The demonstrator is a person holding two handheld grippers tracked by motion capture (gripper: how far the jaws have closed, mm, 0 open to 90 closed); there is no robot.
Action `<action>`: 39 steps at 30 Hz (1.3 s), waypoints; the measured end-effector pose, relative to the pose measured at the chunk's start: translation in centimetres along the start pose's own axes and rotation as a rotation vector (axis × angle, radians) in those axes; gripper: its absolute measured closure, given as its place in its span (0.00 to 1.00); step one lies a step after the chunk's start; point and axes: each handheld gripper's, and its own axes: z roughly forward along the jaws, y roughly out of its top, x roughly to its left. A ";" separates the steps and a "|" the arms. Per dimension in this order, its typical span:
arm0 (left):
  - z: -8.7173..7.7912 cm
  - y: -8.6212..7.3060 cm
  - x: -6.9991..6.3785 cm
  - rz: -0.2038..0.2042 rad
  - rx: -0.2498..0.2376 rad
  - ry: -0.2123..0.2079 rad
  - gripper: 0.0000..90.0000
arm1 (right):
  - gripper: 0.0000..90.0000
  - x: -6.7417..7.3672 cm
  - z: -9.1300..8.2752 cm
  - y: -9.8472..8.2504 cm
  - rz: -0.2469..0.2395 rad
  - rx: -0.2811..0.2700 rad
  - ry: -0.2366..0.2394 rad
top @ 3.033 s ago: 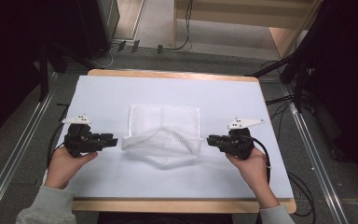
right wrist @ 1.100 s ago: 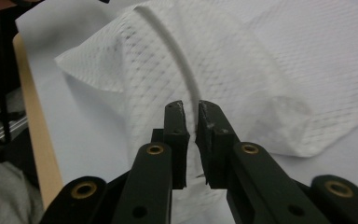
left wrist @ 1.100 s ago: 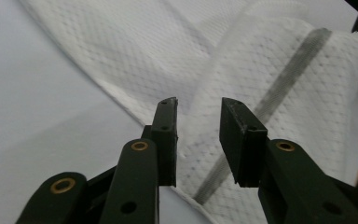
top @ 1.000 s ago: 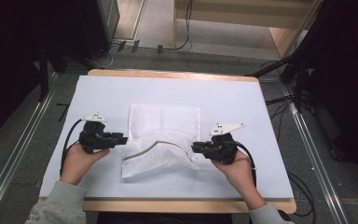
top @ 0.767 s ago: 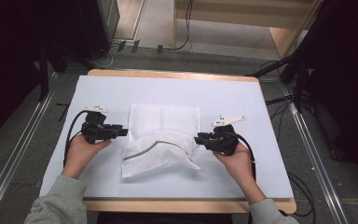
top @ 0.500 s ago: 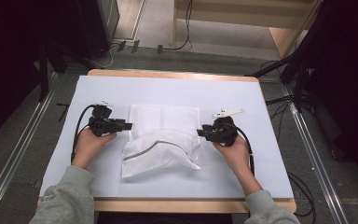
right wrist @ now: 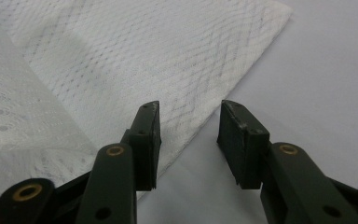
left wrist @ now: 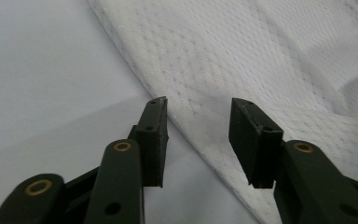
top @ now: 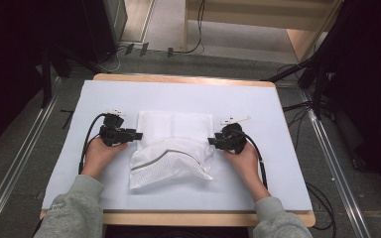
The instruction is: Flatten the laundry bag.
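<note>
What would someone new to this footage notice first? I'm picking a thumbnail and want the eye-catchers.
First, the white mesh bag folded at the middle of the pale blue mat, its grey zipper curving across the front flap. Next, the black left gripper and right gripper at its two side edges, jaws open, each straddling an edge in its own gripper view.

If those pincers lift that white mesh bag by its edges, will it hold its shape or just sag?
Probably sag: the white mesh bag lies folded over itself with soft creases, so it looks floppy. Its thin open weave, seen in the left gripper view, suggests it weighs little. Pushed, it would likely bunch up rather than slide.
</note>
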 end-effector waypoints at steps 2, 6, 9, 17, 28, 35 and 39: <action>0.2 0.0 -0.2 0.005 0.008 0.001 0.74 | 0.72 0.4 0.1 0.0 -0.015 0.003 -0.004; 0.5 0.2 -0.6 0.002 0.017 0.043 0.91 | 0.89 1.1 0.3 0.2 -0.059 0.012 -0.061; 0.6 0.4 -0.4 -0.001 0.024 0.023 1.00 | 0.99 1.1 0.6 0.5 -0.051 0.017 -0.027; -1.1 1.8 0.8 -0.030 -0.038 0.024 1.00 | 1.00 -0.6 0.1 2.4 0.007 -0.018 0.002; 0.1 3.7 2.7 -0.062 -0.087 0.023 1.00 | 1.00 -3.1 0.9 4.9 0.025 -0.068 -0.048; 0.8 3.7 3.1 -0.073 -0.074 0.020 0.87 | 0.99 -4.4 3.1 5.0 0.054 -0.039 -0.075; 0.5 3.7 2.8 -0.068 -0.062 0.004 0.77 | 0.88 -4.5 3.4 4.9 0.074 -0.017 -0.069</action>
